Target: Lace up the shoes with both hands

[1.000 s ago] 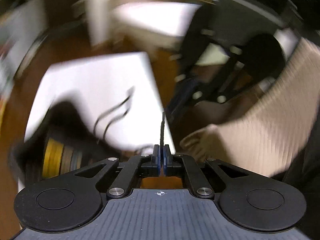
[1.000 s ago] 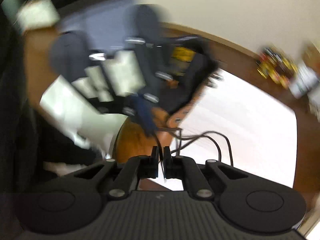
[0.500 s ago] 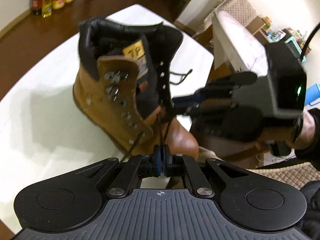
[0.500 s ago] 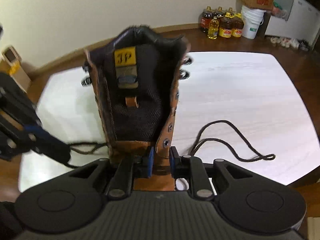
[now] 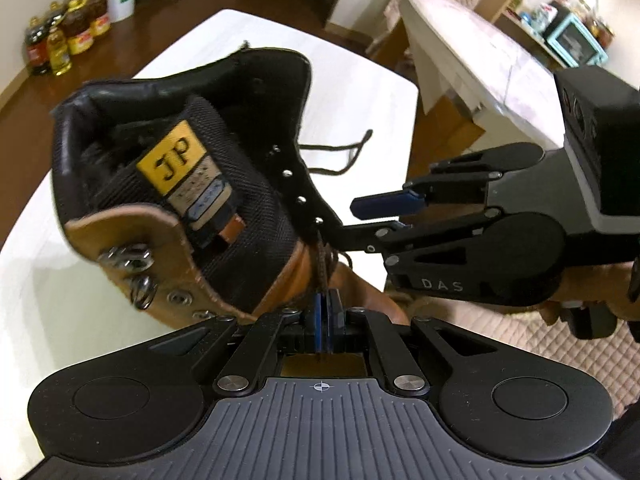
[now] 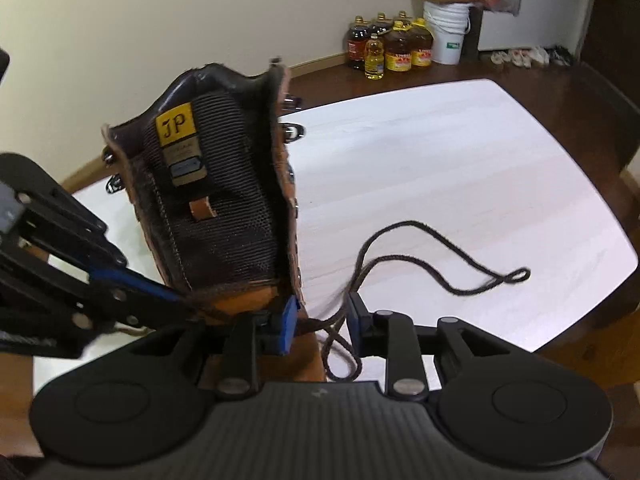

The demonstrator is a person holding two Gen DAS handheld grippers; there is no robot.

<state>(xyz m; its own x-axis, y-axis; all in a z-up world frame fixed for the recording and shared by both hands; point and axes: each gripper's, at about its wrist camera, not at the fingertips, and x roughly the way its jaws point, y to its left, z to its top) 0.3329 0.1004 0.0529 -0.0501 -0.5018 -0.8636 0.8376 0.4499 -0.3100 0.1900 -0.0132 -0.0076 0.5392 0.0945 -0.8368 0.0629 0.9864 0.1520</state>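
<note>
Left wrist view: the boot was seen at centre frame on the white table, and the lace was pinched by the left gripper. The right gripper was held spread at lower centre, the lace's loose end lying on the table.

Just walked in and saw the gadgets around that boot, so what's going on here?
A person is lacing a brown boot on a white table with two hand-held grippers. The left gripper is shut on a dark lace near the lower eyelets. The right gripper is open beside the boot's eyelet flap, with the loose lace end trailing across the table.
</note>
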